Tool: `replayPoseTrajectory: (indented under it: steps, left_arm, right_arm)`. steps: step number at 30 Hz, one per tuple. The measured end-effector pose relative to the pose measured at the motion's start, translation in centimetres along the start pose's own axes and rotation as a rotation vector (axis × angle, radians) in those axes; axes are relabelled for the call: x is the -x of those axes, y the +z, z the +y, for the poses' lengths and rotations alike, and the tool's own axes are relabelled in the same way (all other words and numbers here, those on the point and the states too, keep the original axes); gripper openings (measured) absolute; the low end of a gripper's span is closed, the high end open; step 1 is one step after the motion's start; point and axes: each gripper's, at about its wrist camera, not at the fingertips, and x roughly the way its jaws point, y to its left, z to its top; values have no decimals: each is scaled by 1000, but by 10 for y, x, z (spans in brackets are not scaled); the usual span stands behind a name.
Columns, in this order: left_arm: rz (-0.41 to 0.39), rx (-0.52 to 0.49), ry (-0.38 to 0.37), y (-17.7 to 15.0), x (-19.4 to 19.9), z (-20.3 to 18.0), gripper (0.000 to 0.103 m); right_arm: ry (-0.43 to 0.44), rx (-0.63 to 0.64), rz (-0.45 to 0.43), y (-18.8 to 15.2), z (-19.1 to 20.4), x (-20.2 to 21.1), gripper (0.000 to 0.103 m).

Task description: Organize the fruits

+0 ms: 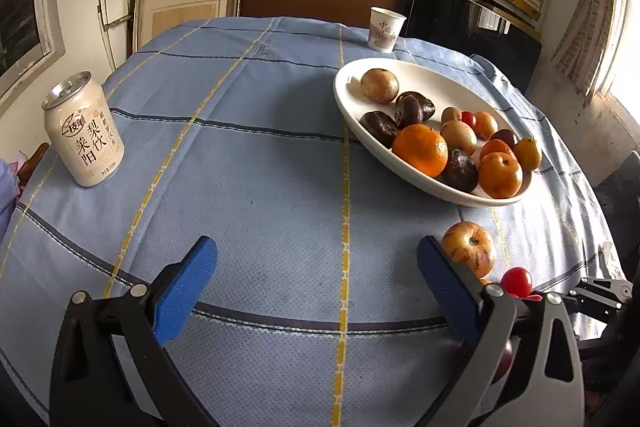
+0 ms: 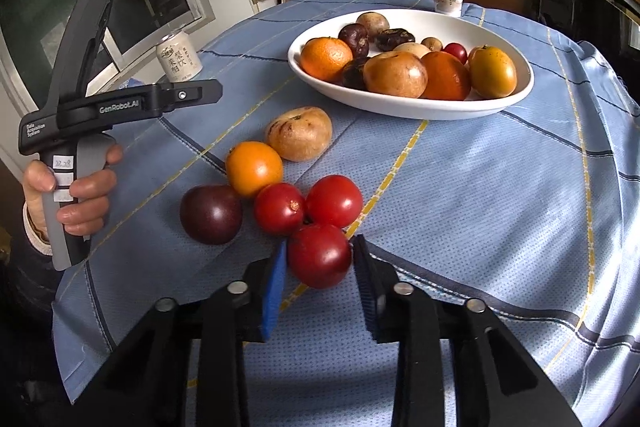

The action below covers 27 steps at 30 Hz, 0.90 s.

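1. The right tongs (image 2: 320,269) are seen closed narrowly on a red tomato (image 2: 319,255), its sides pressed by the blue pads (image 2: 275,291); the tomato is round, so no long axis can be told.
2. That tomato rests on the blue checked cloth of the counter (image 2: 480,207), at the near end of a cluster of loose fruit.
3. In the right wrist view six loose fruits are counted: three red tomatoes, one dark plum (image 2: 211,214) to the left, one orange fruit (image 2: 254,169), and one tan speckled fruit (image 2: 299,133) farthest away, with its long axis lying left to right.
4. A white oval dish (image 2: 400,107) stands farther off, its long axis running left to right in this view; about eleven fruits are piled in it, some partly hidden.
5. The left tongs (image 1: 316,287) are shown wide apart over bare cloth, with nothing between them.
6. Only the right wrist view shows a hand (image 2: 76,195) gripping the left tool's handle, and the whole loose cluster.
7. In the left wrist view only a speckled fruit (image 1: 470,247) and one small tomato (image 1: 517,281) of that cluster are clearly seen, at the near right.
8. One drink can (image 1: 84,131) stands upright at the left, and one paper cup (image 1: 385,29) at the far side behind the dish.
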Motion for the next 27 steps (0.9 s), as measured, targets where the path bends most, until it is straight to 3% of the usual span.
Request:
replayPoseTrajectory:
  steps: [7, 9, 12, 16, 17, 18, 21, 23, 27]
  left_arm:
    - [20, -7, -19, -2, -2, 0, 98]
    - [32, -39, -82, -4, 1, -4, 98]
    - [70, -203, -295, -18, 14, -25, 98]
    - [27, -396, -397, -43, 38, -51, 98]
    - [23, -427, -421, -49, 40, -58, 90]
    - [36, -447, -436, -53, 40, -62, 74]
    - [96, -469, -424, -57, 28, -71, 59]
    - [121, -456, -427, -58, 23, -70, 52]
    - [128, -423, -433, -57, 19, -65, 52]
  right_arm:
    - [3, -44, -22, 2, -9, 5, 31]
    - [0, -74, -33, 2, -16, 7, 31]
    - [-13, -126, -44, 2, -28, 9, 31]
    - [-14, -159, -47, 2, -35, 9, 31]
    - [-19, -162, -46, 3, -36, 8, 31]
    - [-21, -163, -45, 2, -36, 7, 31]
    - [-28, -167, -40, 2, -38, 5, 31]
    - [-31, -170, -38, 2, -38, 5, 31]
    - [-32, -174, -36, 1, -38, 5, 31]
